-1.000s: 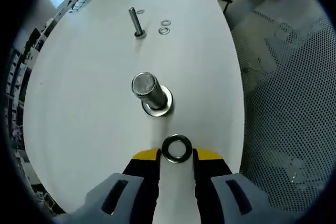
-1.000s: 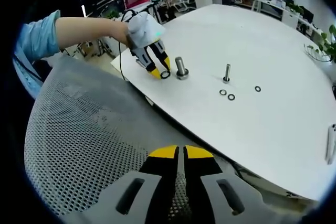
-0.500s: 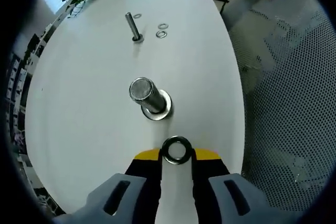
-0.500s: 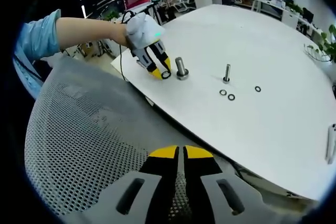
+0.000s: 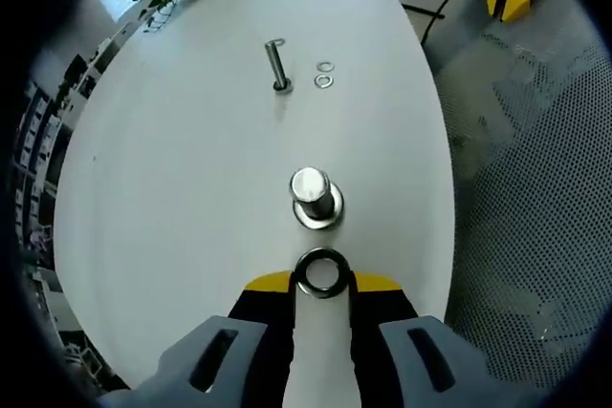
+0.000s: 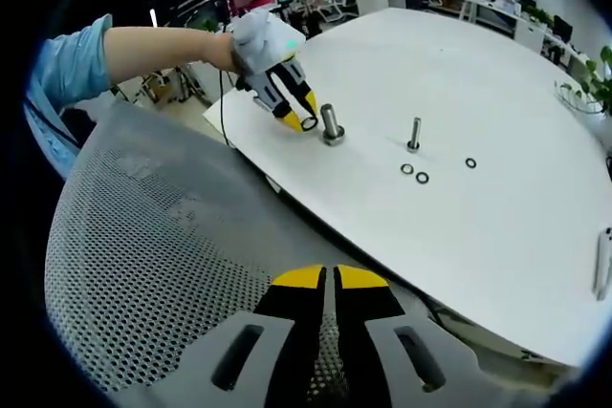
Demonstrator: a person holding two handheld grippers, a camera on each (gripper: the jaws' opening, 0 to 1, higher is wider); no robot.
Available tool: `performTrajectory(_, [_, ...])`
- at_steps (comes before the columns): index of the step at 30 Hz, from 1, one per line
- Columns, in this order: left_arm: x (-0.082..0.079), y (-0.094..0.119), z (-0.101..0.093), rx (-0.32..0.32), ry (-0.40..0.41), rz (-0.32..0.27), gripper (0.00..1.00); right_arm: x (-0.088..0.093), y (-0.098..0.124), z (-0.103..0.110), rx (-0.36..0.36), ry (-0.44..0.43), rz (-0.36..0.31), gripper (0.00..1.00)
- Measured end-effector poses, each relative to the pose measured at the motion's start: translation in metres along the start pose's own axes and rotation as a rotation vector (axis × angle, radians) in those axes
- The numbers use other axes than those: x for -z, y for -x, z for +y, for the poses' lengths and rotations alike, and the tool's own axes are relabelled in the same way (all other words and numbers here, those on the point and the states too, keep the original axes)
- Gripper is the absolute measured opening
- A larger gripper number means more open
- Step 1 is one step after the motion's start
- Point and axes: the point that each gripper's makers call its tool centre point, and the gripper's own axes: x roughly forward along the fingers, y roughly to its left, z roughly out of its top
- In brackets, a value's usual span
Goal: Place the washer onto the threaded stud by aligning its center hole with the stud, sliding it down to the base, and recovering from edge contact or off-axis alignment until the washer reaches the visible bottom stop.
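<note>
Pinching the washer point(image 5: 321, 273) between its yellow tips, the left gripper point(image 5: 321, 283) hovers just beside the threaded stud point(image 5: 316, 196) standing upright on the white surface point(image 5: 182, 169). Over a mesh chair back point(image 6: 163, 265), the right gripper point(image 6: 331, 277) has its jaws pressed together, holding nothing.

left gripper view looks steeply down from close above the thick upright steel threaded stud point(image 5: 316, 196) on the white oval tabletop point(image 5: 182, 160); right gripper view sits low and well back over a grey mesh chair back point(image 6: 163, 265), facing across the table; both share stud point(image 6: 331, 124), tabletop point(image 6: 497, 207)
</note>
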Motion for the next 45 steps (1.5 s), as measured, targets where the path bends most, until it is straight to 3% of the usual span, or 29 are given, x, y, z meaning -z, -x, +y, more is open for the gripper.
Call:
performTrajectory(13, [-0.025,0.035,-0.006,-0.001,-0.035,-0.018,0.19,0.0,0.0,0.001,-0.006,0.013,0.0,0.06])
performTrajectory(19, [-0.044,0.047,-0.005,0.001,-0.041,-0.047,0.19,-0.001,0.0,0.002,-0.008,0.015,-0.001,0.06])
performTrajectory(27, [-0.058,0.038,0.001,0.004,-0.056,-0.032,0.19,0.0,0.0,0.001,-0.006,0.01,-0.005,0.06])
performTrajectory(45, [-0.054,0.013,0.004,0.039,-0.065,0.043,0.19,-0.001,0.0,0.002,-0.01,0.008,-0.006,0.06])
